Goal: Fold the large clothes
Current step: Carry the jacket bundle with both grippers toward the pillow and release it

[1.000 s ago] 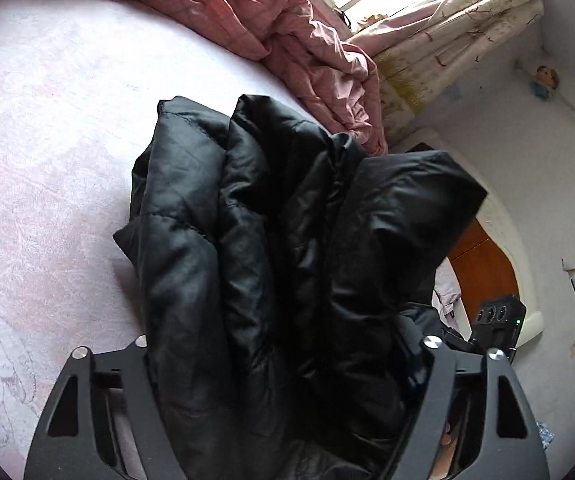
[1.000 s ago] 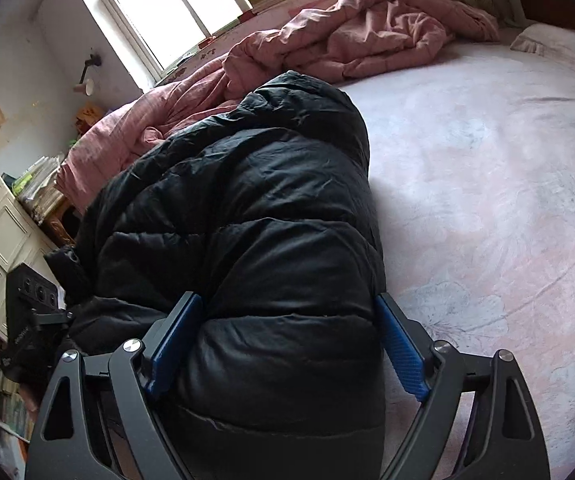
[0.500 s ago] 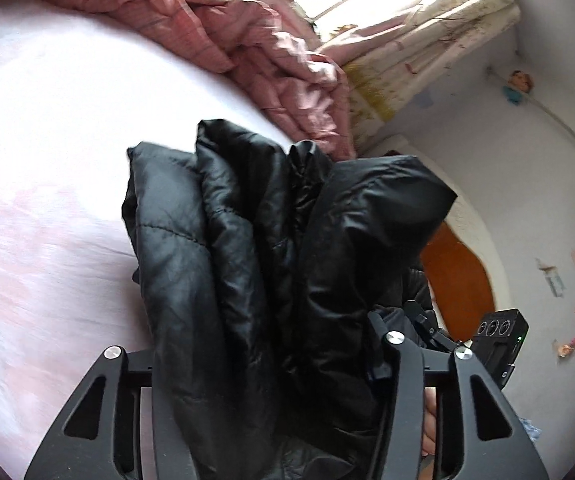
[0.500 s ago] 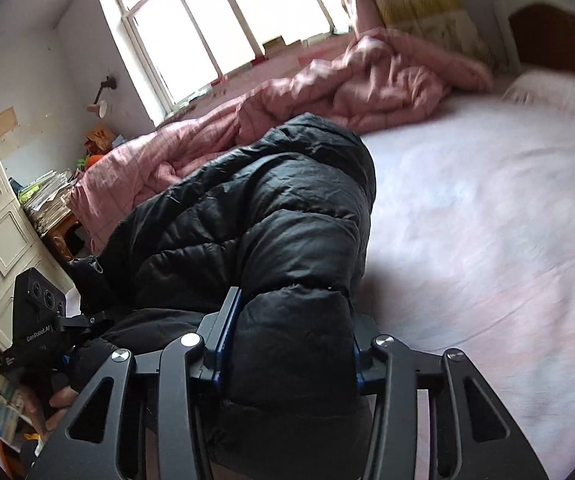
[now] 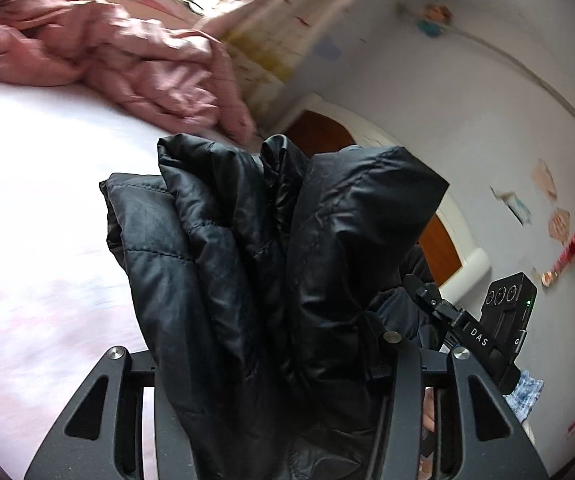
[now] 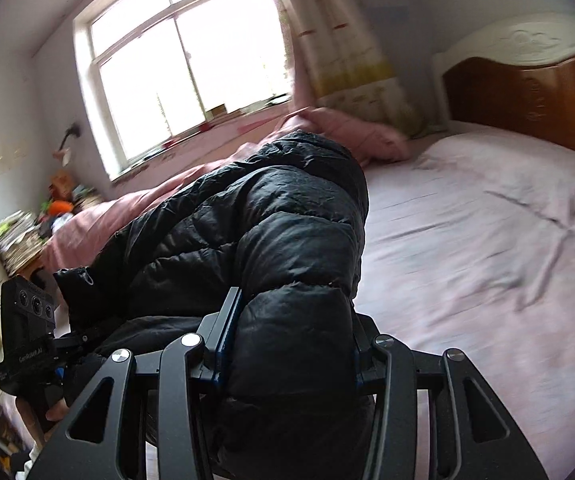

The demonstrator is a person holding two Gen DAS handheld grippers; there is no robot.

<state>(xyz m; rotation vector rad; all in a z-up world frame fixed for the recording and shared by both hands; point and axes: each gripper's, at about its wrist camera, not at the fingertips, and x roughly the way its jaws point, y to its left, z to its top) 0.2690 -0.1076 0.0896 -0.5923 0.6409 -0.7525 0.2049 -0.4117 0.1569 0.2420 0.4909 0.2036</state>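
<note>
Black padded jacket (image 6: 287,216), 1 only, folded into a thick bundle, has been clamped since a sec ago by both grippers, whose jaws were wide then, & lifted clear of the bed (image 6: 467,248). Left hand-held gripper (image 5: 287,364) & right hand-held gripper (image 6: 287,344), 2 in all, are each pressed shut on the jacket's near end. Folding is judged near done w/ carry-off likely next; 1 pink quilt (image 5: 135,68) is bunched by the 1 window (image 6: 183,60).

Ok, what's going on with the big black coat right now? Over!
Both grippers, left gripper and right gripper, shut on the black puffer coat. Coat bunched, held between them above the pink bed sheet. Nothing in the way.
</note>
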